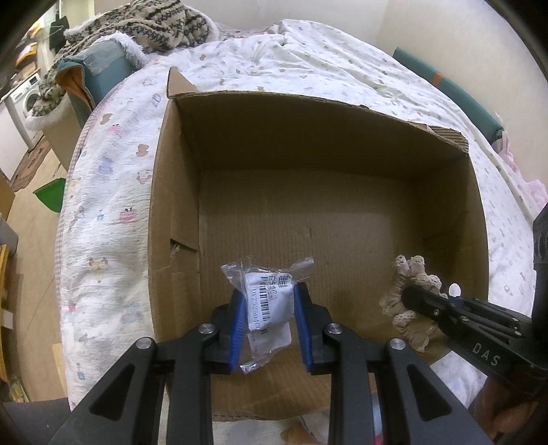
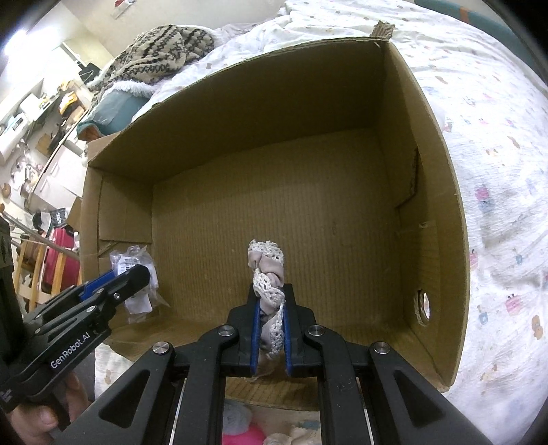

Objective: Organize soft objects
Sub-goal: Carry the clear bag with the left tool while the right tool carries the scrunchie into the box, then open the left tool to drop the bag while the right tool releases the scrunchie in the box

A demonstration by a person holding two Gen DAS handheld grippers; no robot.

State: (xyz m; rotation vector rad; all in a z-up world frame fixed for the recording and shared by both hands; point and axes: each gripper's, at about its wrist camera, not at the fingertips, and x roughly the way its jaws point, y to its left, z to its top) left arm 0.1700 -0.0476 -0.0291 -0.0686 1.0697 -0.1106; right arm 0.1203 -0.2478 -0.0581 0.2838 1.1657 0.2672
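Observation:
An open cardboard box (image 1: 342,150) lies on the bed, its inside bare. My left gripper (image 1: 269,308) is shut on a clear plastic packet with a white barcode label (image 1: 270,297) and holds it over the box's near left part. It also shows in the right wrist view (image 2: 133,284). My right gripper (image 2: 270,308) is shut on a beige scrunchie with white lace trim (image 2: 269,274) and holds it over the box's near part (image 2: 274,205). The scrunchie shows at the right in the left wrist view (image 1: 411,297).
A white quilt with small cartoon prints (image 1: 113,212) covers the bed around the box. A patterned knit blanket (image 1: 154,27) lies at the far left. Pink and pale soft items (image 2: 246,431) lie below the box's near edge. Furniture and clutter stand left of the bed.

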